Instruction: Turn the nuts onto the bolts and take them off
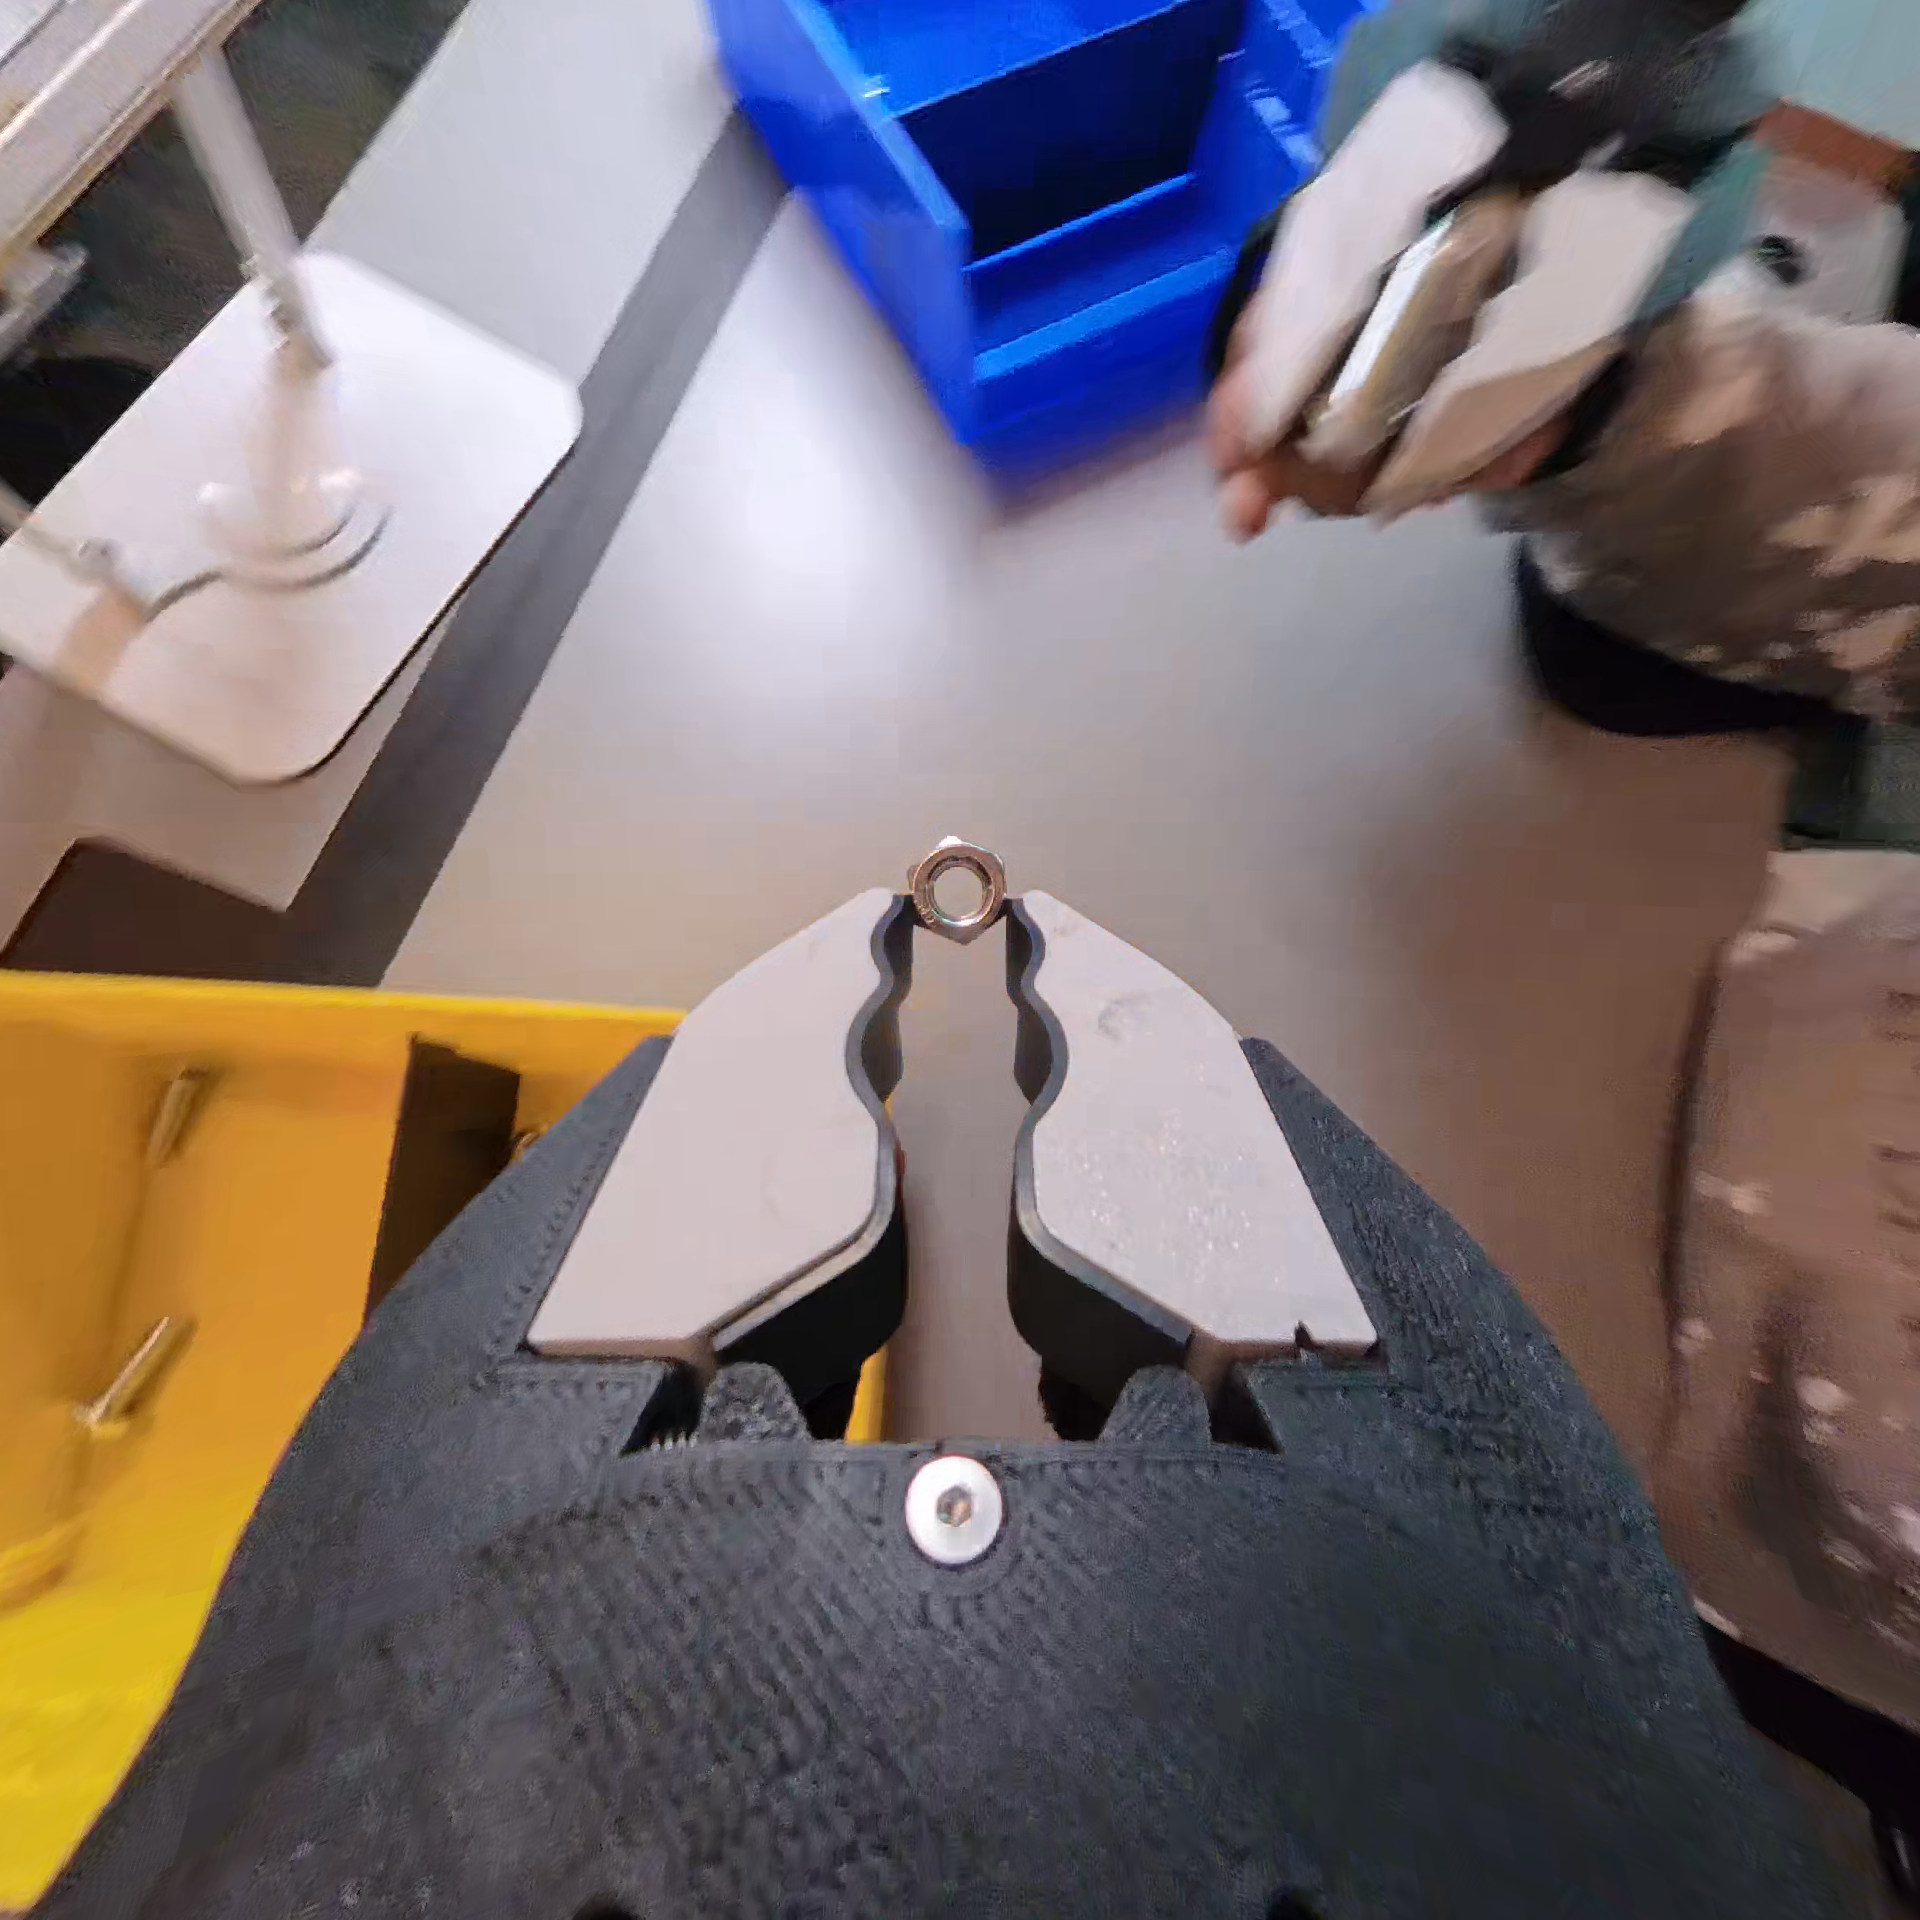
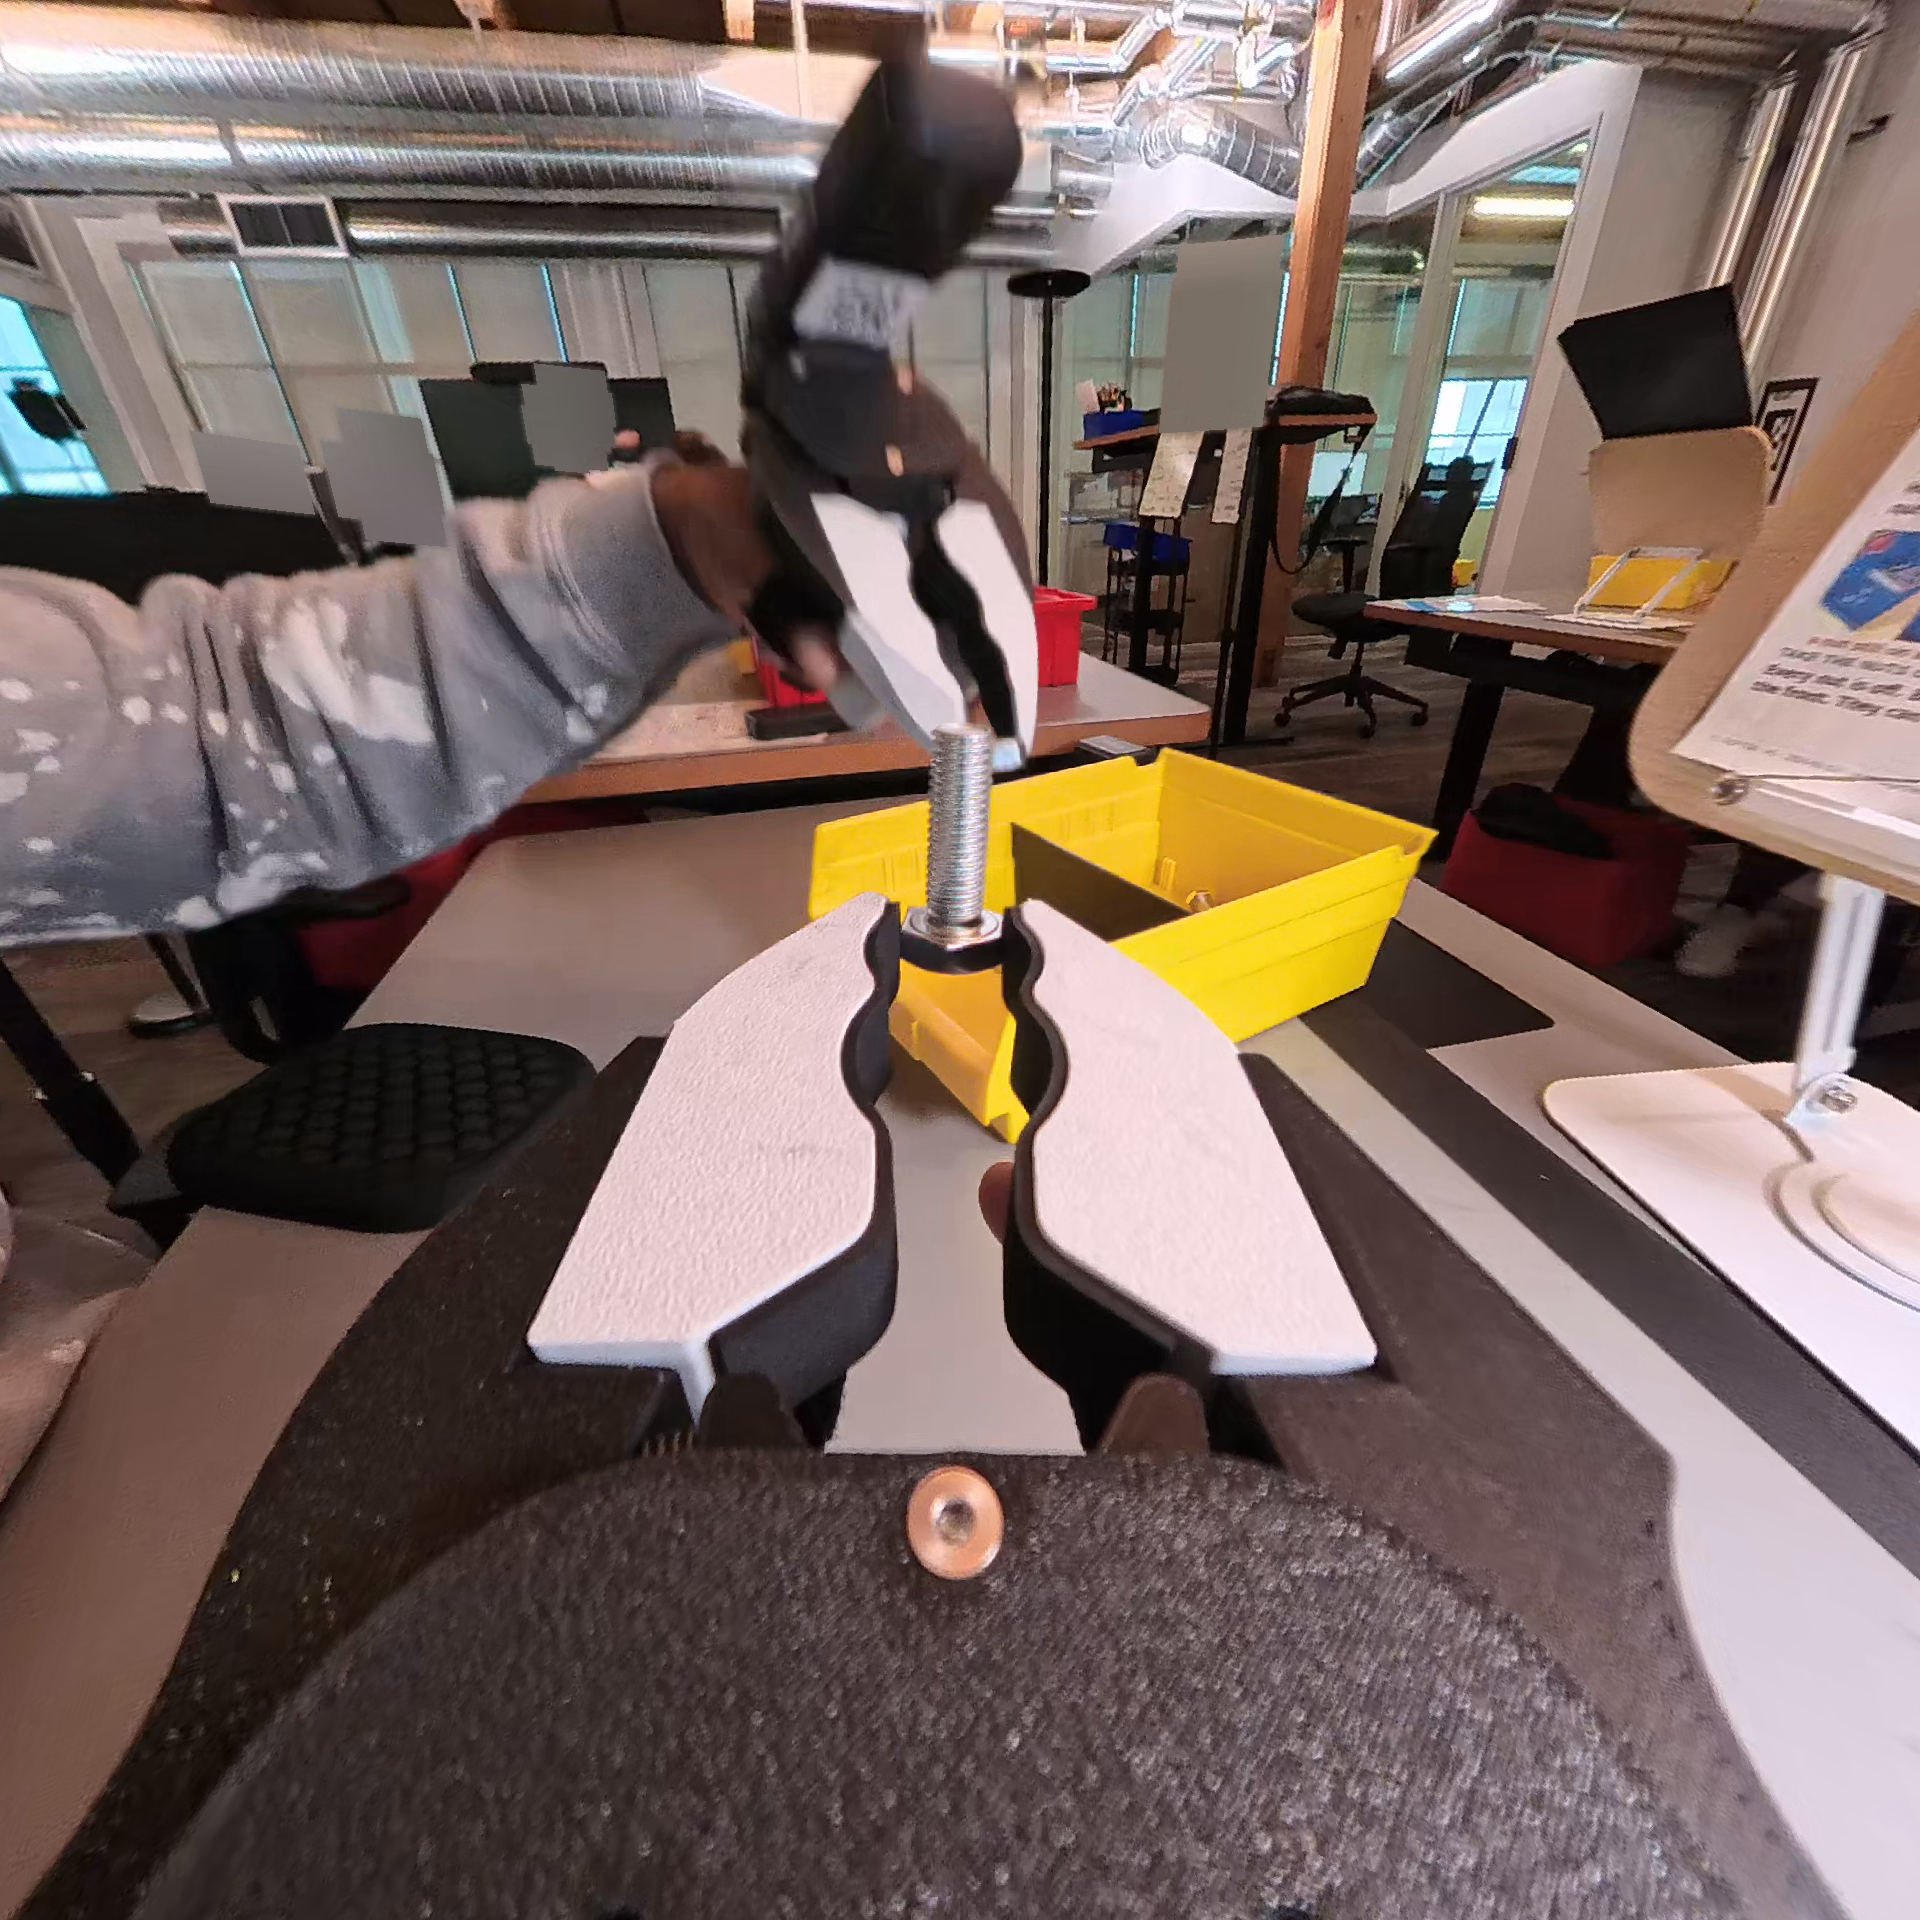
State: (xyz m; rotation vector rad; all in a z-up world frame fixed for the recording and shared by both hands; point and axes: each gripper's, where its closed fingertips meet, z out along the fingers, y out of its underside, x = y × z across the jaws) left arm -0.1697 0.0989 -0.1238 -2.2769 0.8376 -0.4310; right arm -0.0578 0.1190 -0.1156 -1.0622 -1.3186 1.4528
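Two plastic bins sit on the pale grey surface: a yellow divided bin at one o'clock in the right wrist view, holding a few brass-coloured bolts, and a blue divided bin at twelve o'clock in the left wrist view, its contents hidden. The left tool pinches a small silver hex nut at its fingertips above the surface, while the right tool grips the head of an upright silver threaded bolt just under the left tool's tips. At three o'clock a white stand carries a clipboard with a printed sheet, and desks, office chairs and ceiling ducts fill the room behind.
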